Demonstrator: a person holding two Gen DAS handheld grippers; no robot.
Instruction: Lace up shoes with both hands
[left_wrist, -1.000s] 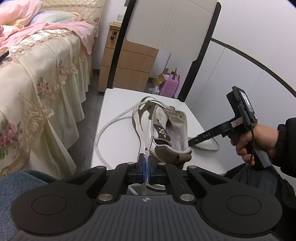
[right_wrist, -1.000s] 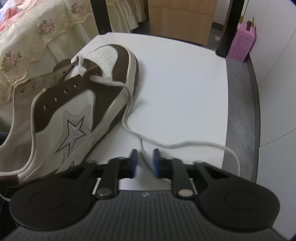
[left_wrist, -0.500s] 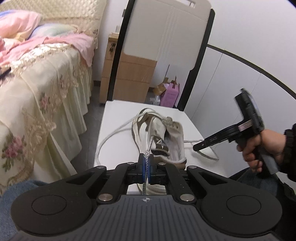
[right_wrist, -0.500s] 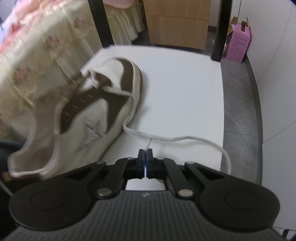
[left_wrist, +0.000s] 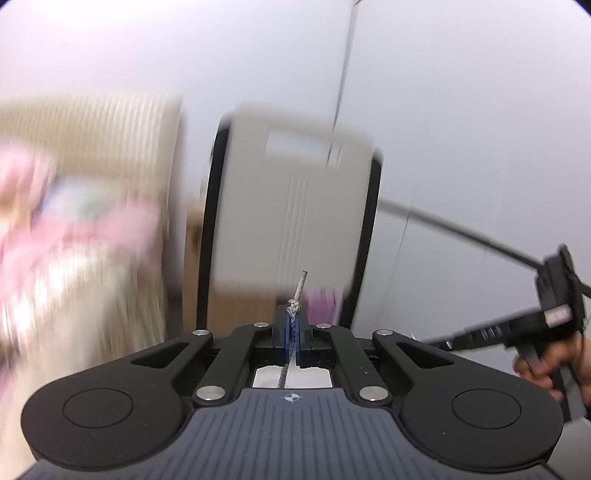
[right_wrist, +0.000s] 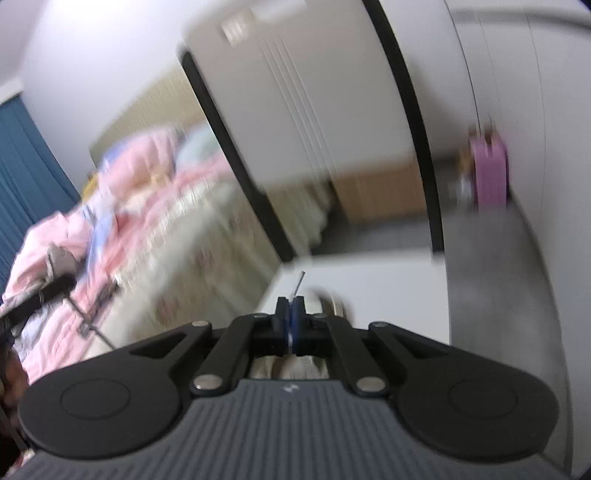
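My left gripper (left_wrist: 291, 325) is shut on one end of the white shoelace (left_wrist: 298, 291), whose tip sticks up past the blue pads. My right gripper (right_wrist: 290, 314) is shut on the other lace end (right_wrist: 298, 283), its aglet poking out above the pads. Both grippers are raised and tilted upward. The right gripper also shows at the right edge of the left wrist view (left_wrist: 448, 343), held by a hand. A blurred bit of the brown-and-white shoe (right_wrist: 328, 304) peeks just behind the right fingers on the white table (right_wrist: 388, 280).
A bed with pink bedding (right_wrist: 122, 206) lies on the left. A white panel with a black frame (left_wrist: 295, 206) stands behind the table, with a wooden cabinet (right_wrist: 376, 195) and a pink bag (right_wrist: 489, 170) on the floor beyond.
Both grippers have lifted and tilted upward, each pulling its lace end up. The shoe has dropped out of the left view and nearly out of the right view. Both views are motion-blurred.
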